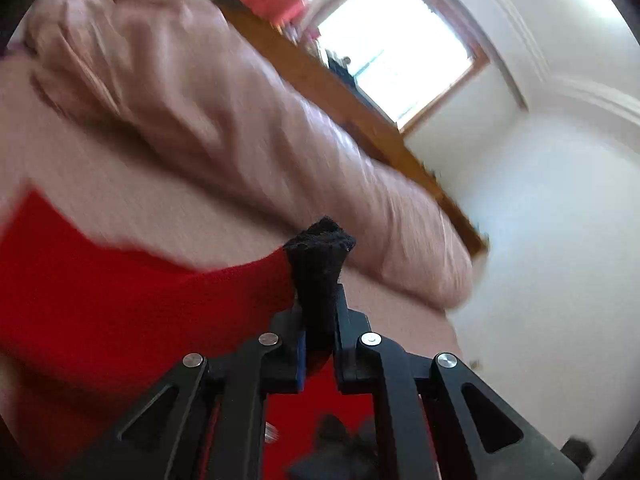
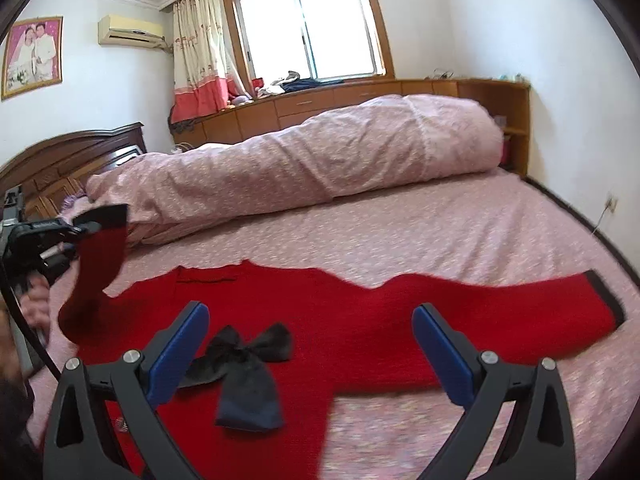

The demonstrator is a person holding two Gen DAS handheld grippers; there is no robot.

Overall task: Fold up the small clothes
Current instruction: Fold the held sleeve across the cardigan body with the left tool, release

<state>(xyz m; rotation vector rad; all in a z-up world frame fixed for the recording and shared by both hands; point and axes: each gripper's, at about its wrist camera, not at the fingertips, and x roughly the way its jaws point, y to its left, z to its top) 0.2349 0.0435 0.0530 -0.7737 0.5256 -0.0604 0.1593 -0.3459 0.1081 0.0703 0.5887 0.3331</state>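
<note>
A small red sweater [image 2: 328, 312] with black cuffs and a black bow [image 2: 244, 364] lies spread on the pink bed sheet [image 2: 440, 232]. Its right sleeve stretches out flat to a black cuff [image 2: 608, 292]. My left gripper [image 1: 319, 312] is shut on the left sleeve's black cuff [image 1: 320, 256] and holds that sleeve lifted off the bed; it also shows in the right wrist view [image 2: 86, 226] at the left. My right gripper [image 2: 312, 316] is open and empty, hovering over the sweater's body near the bow.
A rolled pink duvet [image 2: 300, 160] lies across the bed behind the sweater. A dark wooden headboard [image 2: 60, 160] is at the left, wooden cabinets [image 2: 360, 96] and a window [image 2: 308, 24] at the back. The bed's edge runs along the right.
</note>
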